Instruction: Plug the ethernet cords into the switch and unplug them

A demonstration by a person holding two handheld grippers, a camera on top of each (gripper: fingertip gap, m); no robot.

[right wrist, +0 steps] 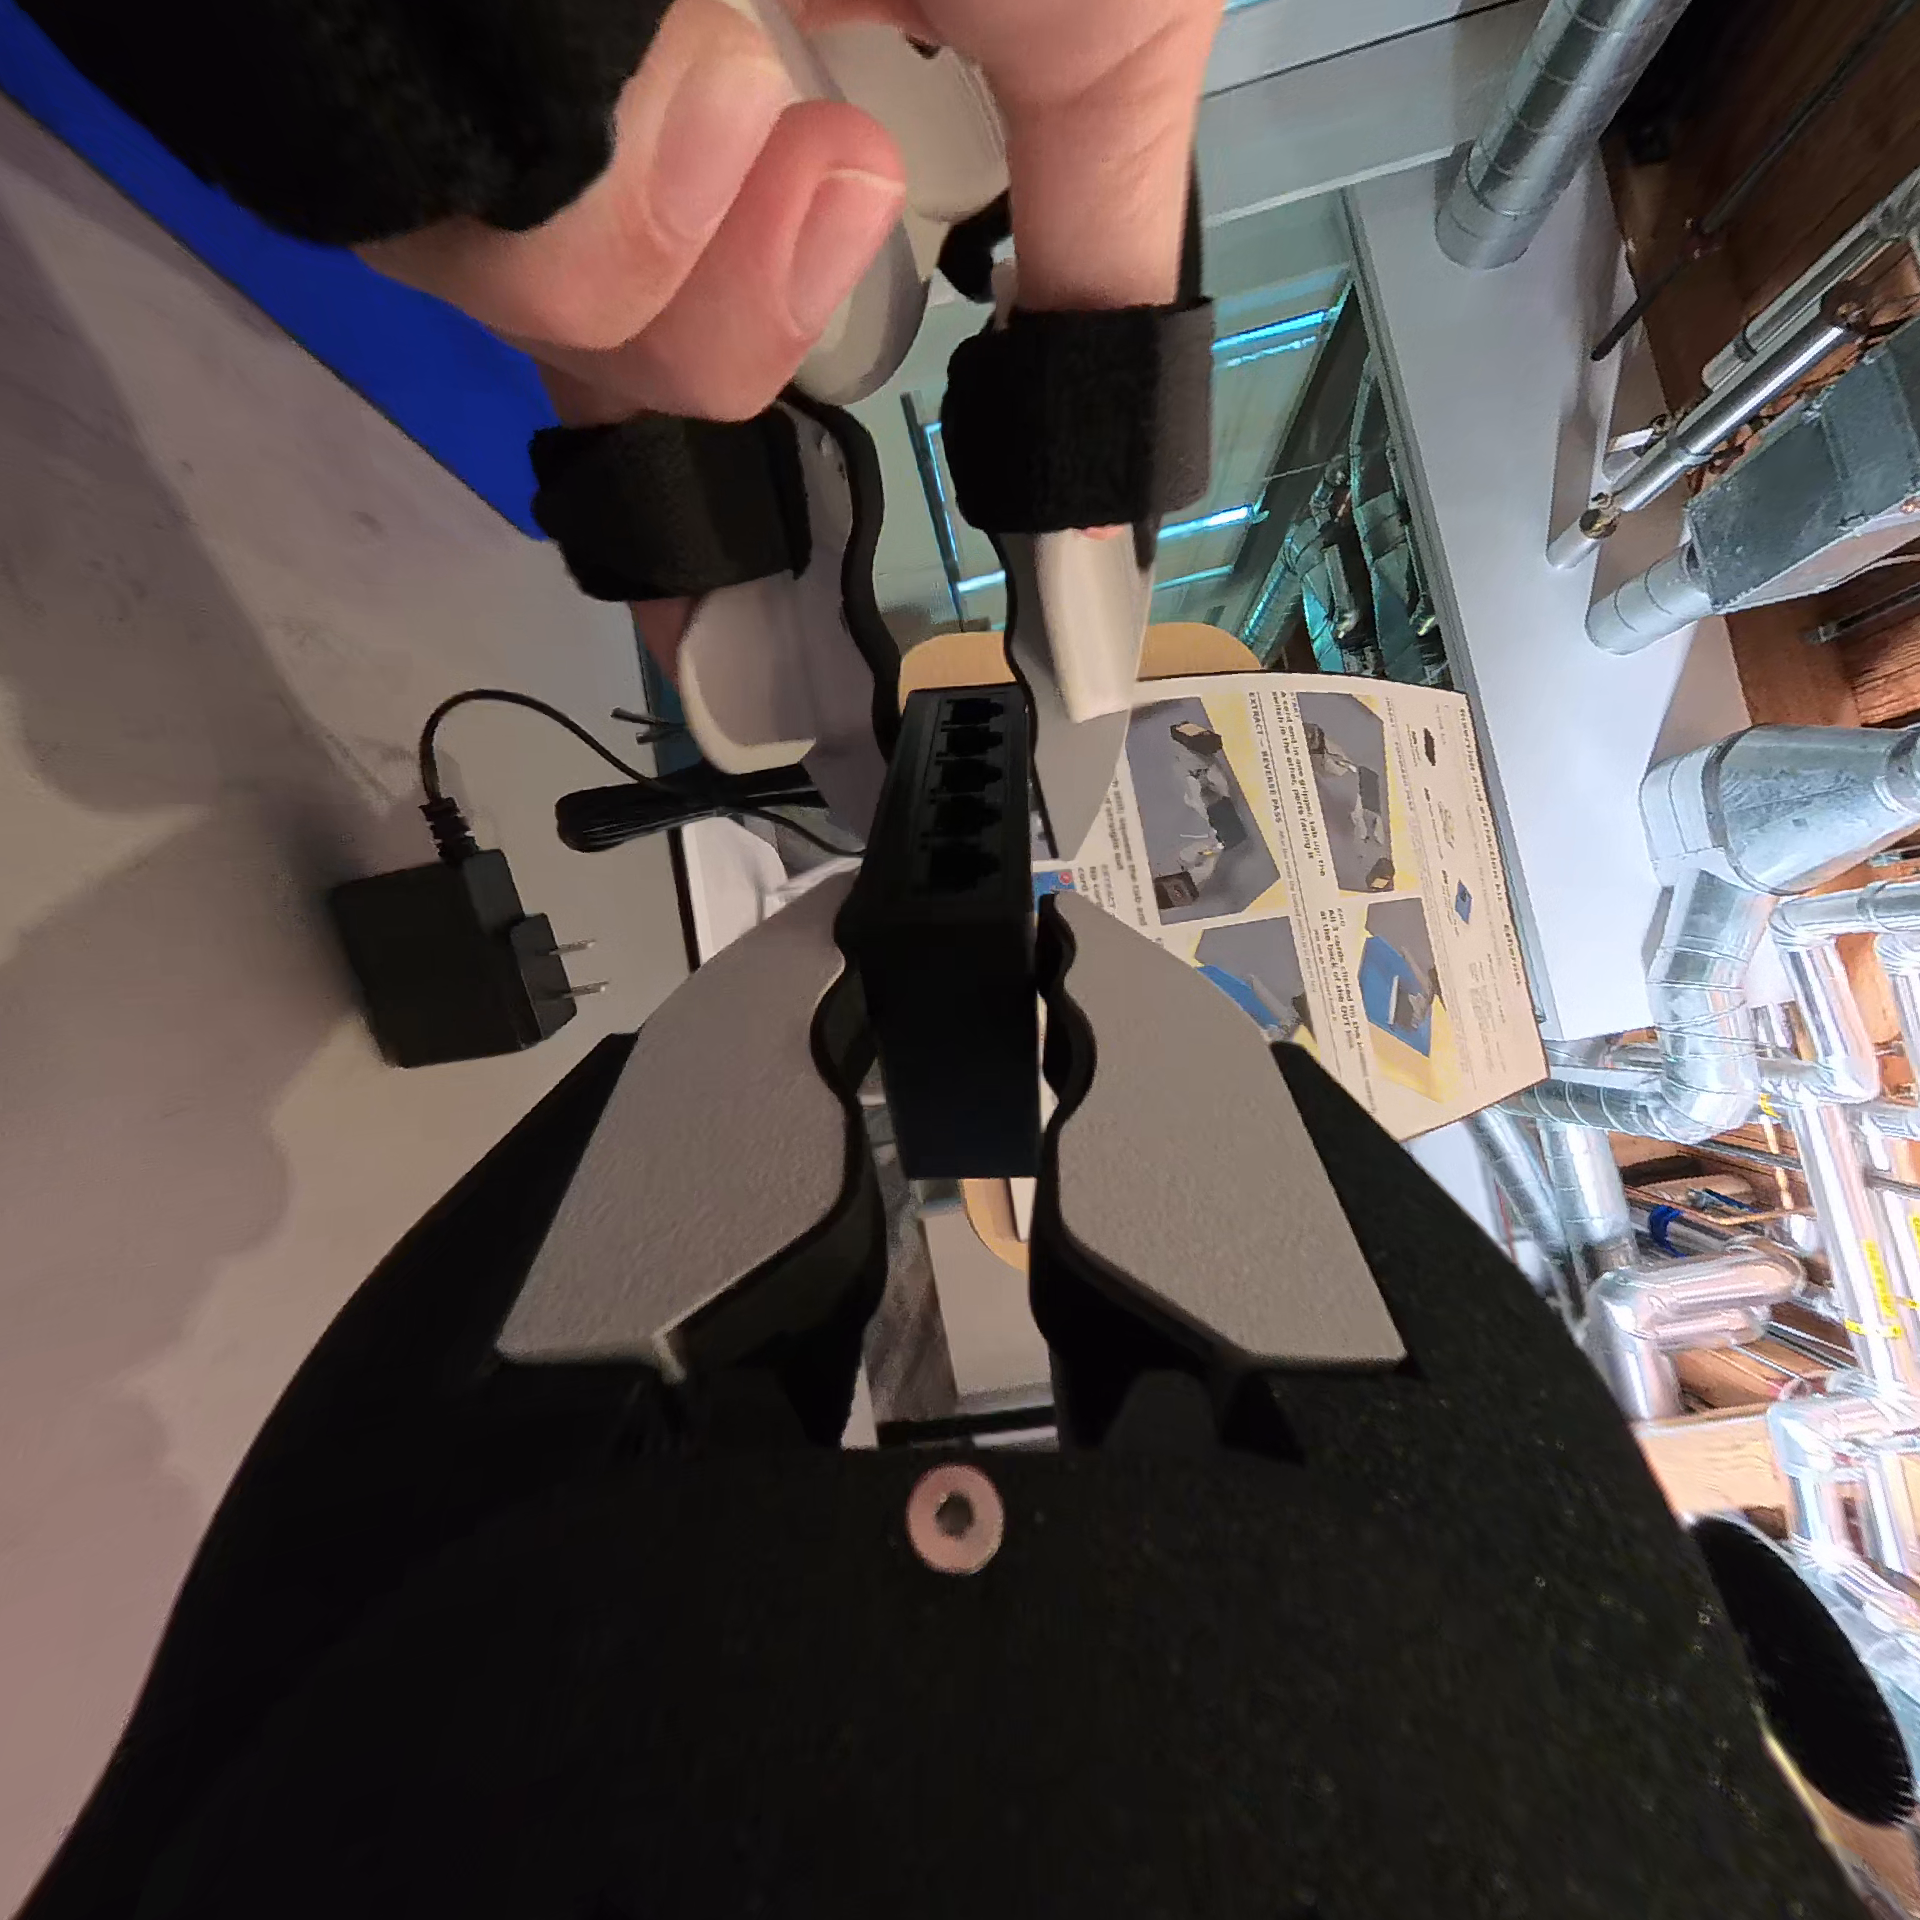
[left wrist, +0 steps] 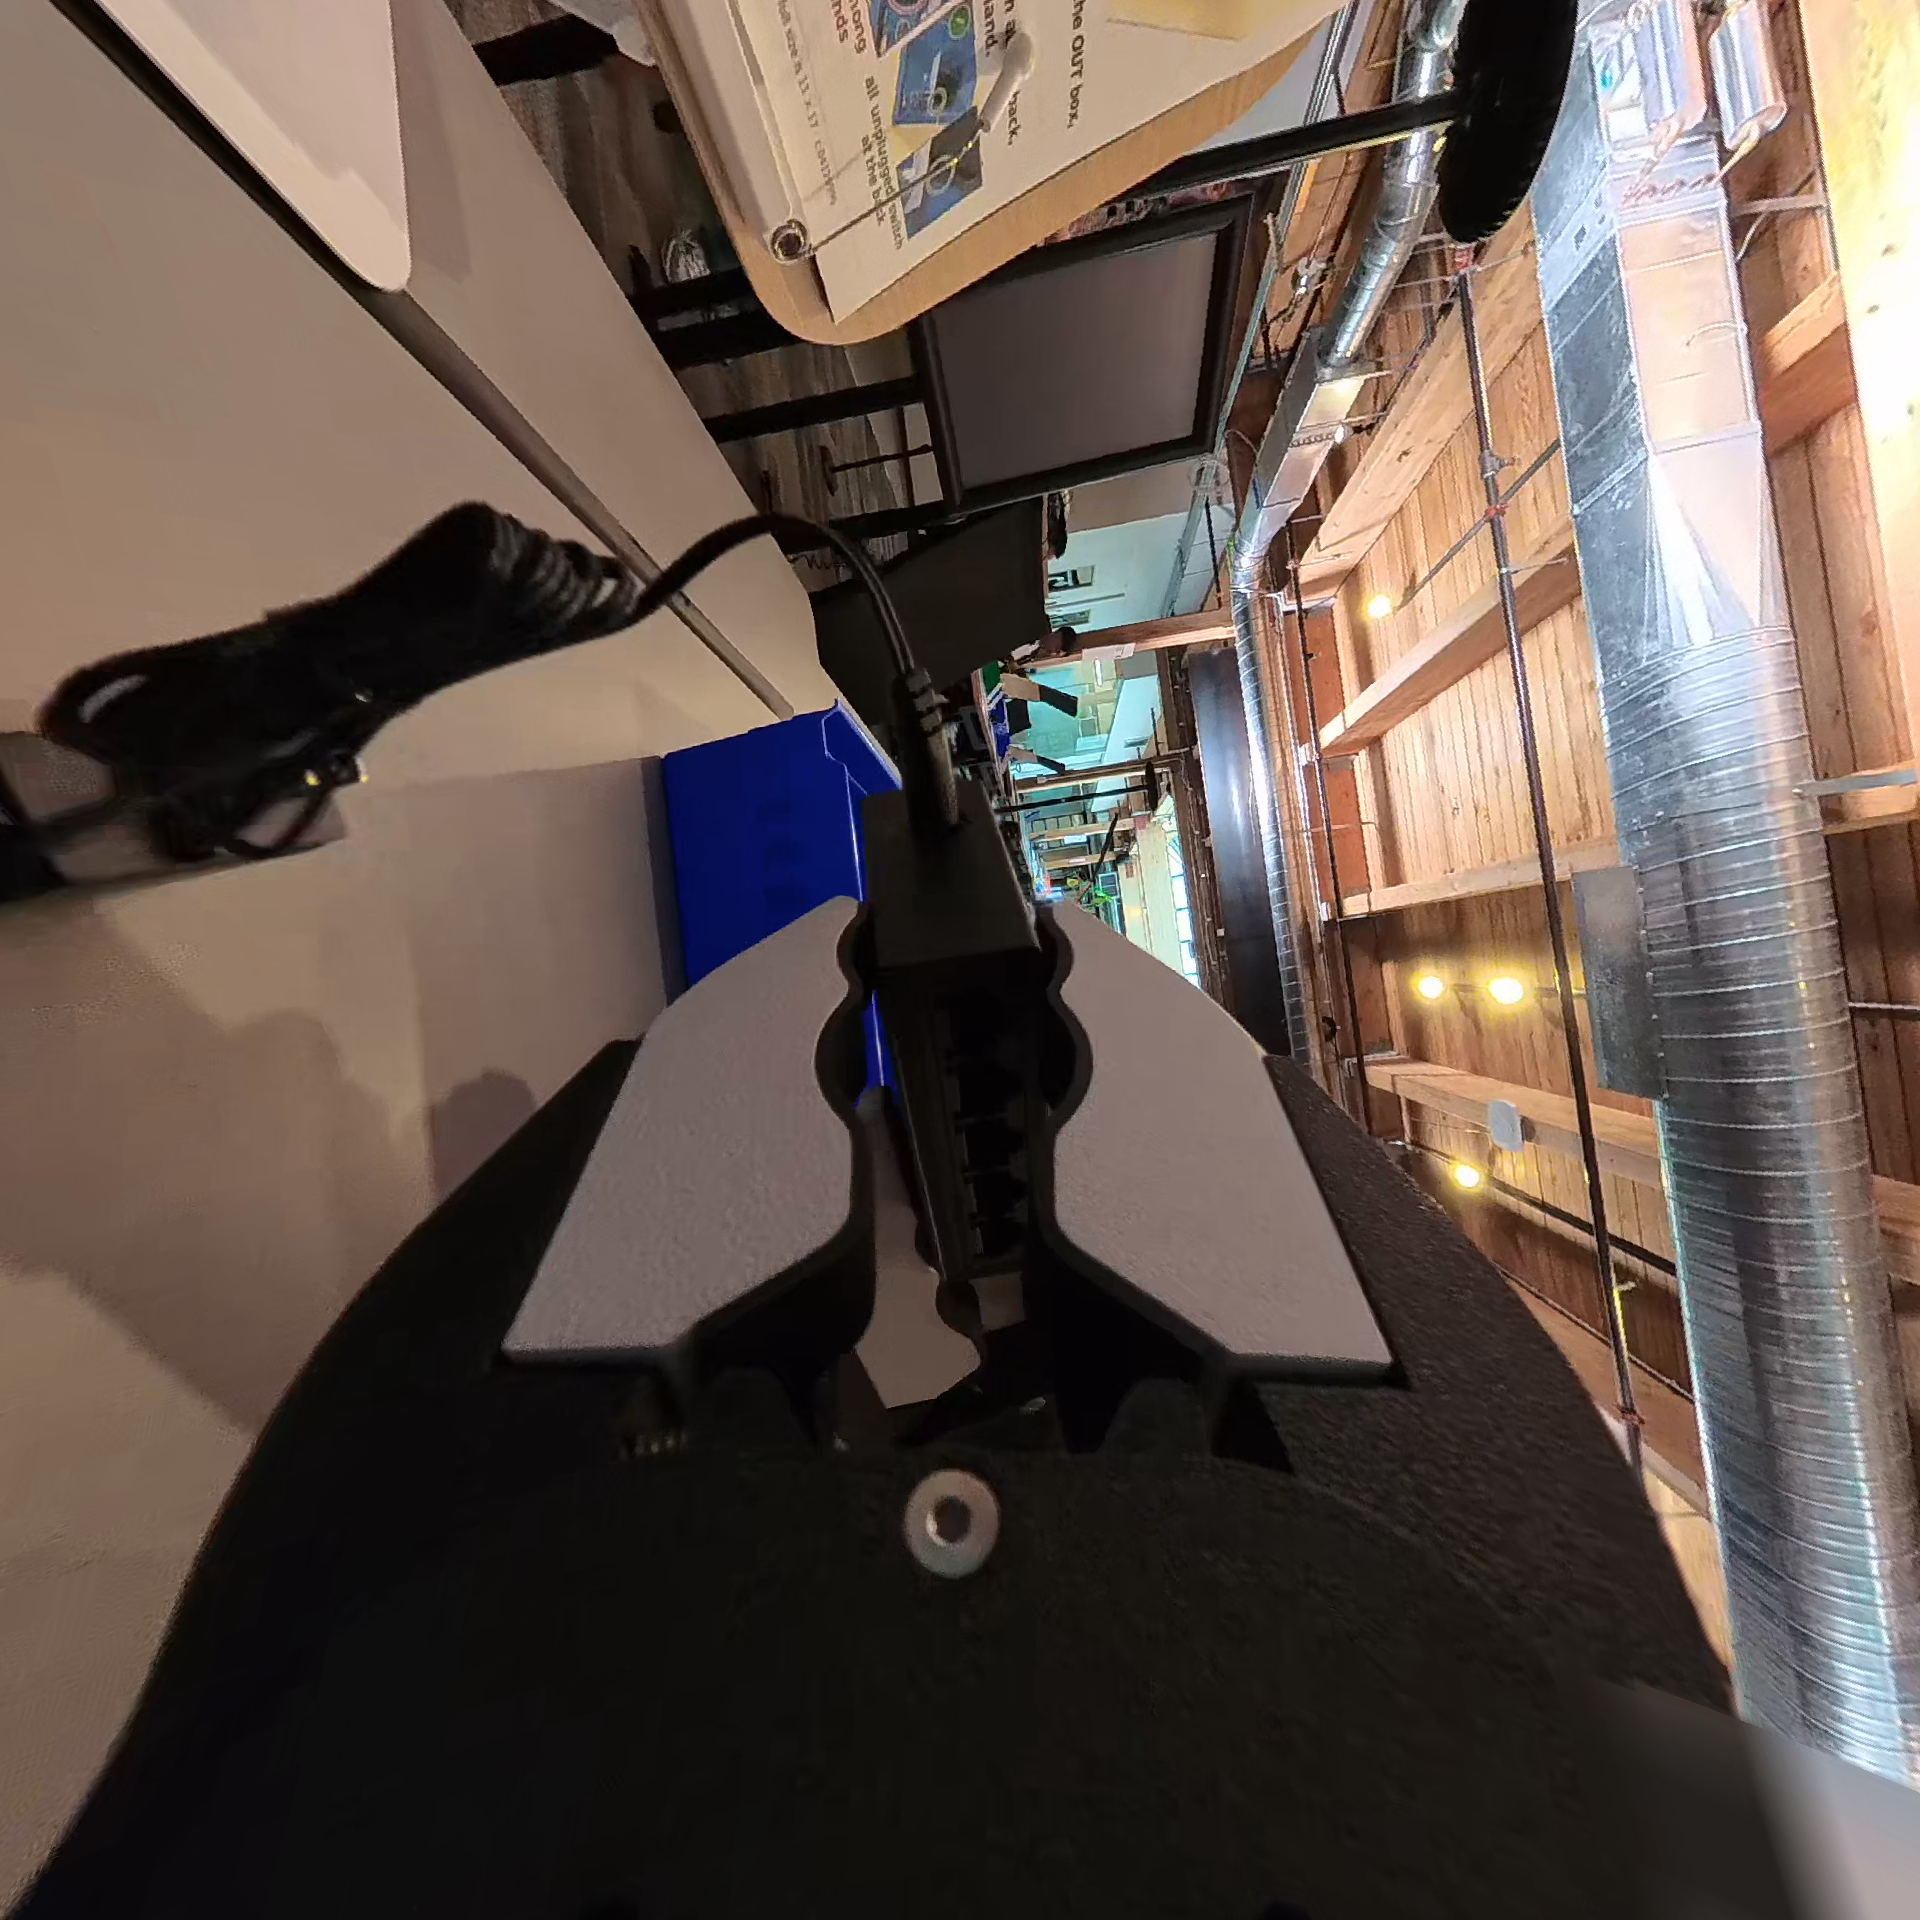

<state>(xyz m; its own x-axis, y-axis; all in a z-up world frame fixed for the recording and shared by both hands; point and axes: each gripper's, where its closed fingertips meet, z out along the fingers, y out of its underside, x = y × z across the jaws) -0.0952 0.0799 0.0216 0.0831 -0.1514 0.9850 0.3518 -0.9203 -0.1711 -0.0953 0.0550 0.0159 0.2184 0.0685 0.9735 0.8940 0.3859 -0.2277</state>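
1. Gripping the switch (right wrist: pixel 956 935) from both ends: right claw (right wrist: pixel 945 925) is narrow, with its pads pressed on the near end's two sides. Left claw (right wrist: pixel 914 707), in the person's hand (right wrist: pixel 727 208), closes on the far end.
2. Key relation: the switch's long axis runs straight along both claws' fingers, so the claws face each other head-on with the switch between them, held up off the bench (right wrist: pixel 208 727).
3. Port row (right wrist: pixel 971 790) faces up in the right wrist view, and every port looks empty. No ethernet cord shows in either view.
4. My read: plugging hasn't started. One claw has to let go to fetch a cord, and neither is nearer to one that I can see.
5. Left wrist view only: the switch (left wrist: pixel 951 914) sits deep between the left claw's (left wrist: pixel 951 909) pads, with a barrel plug (left wrist: pixel 930 748) in its far end, a blue bin (left wrist: pixel 758 852) behind and a coiled cable (left wrist: pixel 343 665) on the bench. The right claw isn't visible there.
6. Right wrist view only: a power adapter (right wrist: pixel 447 956) lies on the bench to the left, and an instruction sheet (right wrist: pixel 1351 883) is beyond.
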